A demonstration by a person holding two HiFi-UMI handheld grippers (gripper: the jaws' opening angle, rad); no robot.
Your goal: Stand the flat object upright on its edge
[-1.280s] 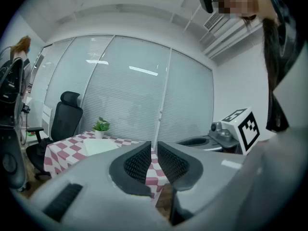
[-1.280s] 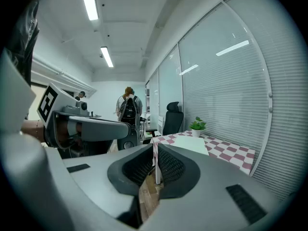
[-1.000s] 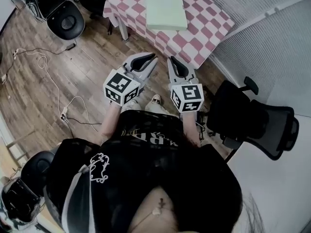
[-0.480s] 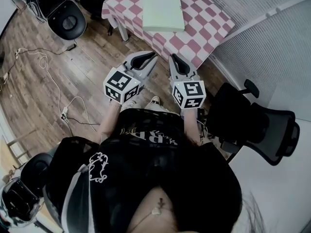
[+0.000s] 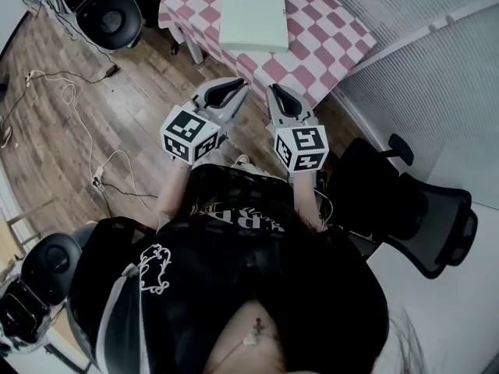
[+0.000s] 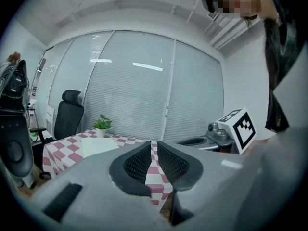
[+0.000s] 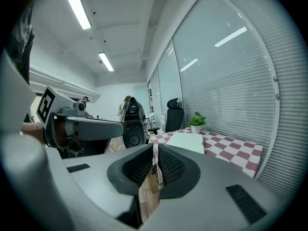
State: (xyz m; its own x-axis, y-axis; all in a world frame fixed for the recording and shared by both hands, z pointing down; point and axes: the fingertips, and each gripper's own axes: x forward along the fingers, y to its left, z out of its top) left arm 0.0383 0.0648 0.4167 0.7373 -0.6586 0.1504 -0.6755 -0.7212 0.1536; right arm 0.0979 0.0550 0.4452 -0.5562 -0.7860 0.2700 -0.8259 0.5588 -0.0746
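Note:
A pale green flat book-like object [image 5: 254,17] lies flat on the table with a red-and-white checked cloth [image 5: 327,33]; it also shows in the left gripper view [image 6: 98,146] and the right gripper view [image 7: 185,142]. My left gripper [image 5: 239,86] is held over the wooden floor, short of the table's near edge, shut with nothing in it. My right gripper [image 5: 274,92] sits beside it, also shut and empty. Both point toward the table.
A black office chair [image 5: 405,201] stands at my right and another [image 5: 109,6] at the far left. Cables [image 5: 70,107] trail over the wooden floor. A small potted plant [image 6: 101,125] stands on the table's far side. Blinds cover the windows behind.
Both grippers have moved a little forward toward the table, and the view has shifted with them. The flat object has not moved.

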